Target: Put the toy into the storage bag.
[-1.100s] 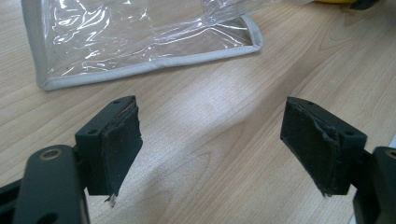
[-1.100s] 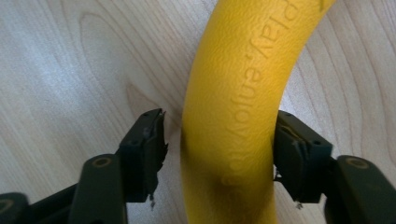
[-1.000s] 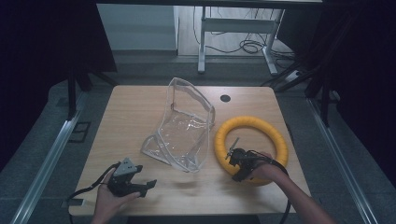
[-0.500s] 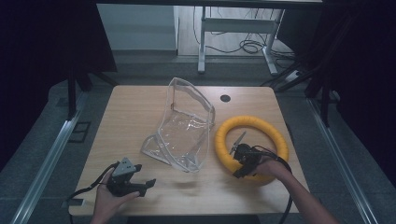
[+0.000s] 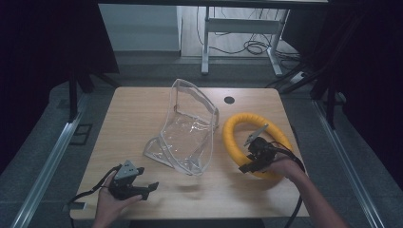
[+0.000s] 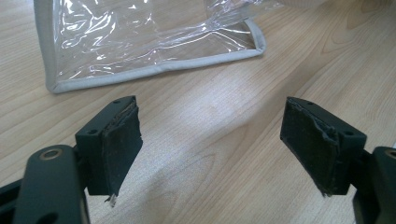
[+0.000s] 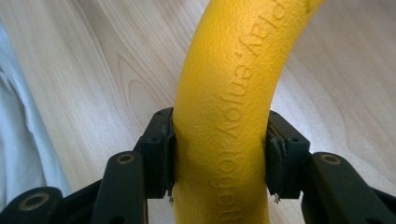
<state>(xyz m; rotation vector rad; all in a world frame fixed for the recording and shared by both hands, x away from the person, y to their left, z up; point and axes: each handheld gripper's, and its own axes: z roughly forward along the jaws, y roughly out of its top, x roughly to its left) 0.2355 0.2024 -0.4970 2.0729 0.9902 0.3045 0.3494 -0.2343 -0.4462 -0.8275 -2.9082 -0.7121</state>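
**Right jaws on the ring, left jaws wide**

Fingers first: on my right gripper (image 5: 251,161) both black pads are pressed flat against the sides of the yellow ring (image 7: 229,112), one on each flank, clamped tight. Raised lettering runs along the ring's pebbled skin between the pads. From above, the ring (image 5: 237,124) lies flat on the right half of the table (image 5: 133,109), and I'm biting its near arc, my right hand (image 5: 285,167) just behind the gripper with the cable looping off beside it.

Left of the ring, almost touching it, sits the clear bag (image 5: 187,128), standing open with its grey-trimmed edge resting on the wood.

Over at the near left, my left gripper (image 5: 142,188) rests low over the table in my left hand (image 5: 110,202), its grey plate on top. Its jaws gape wide apart with nothing between them but bare wood. Ahead of them lies the bag's (image 6: 140,37) grey-trimmed bottom edge, near but apart.

Beyond the bag, a small dark hole (image 5: 229,99) marks the table's far edge.
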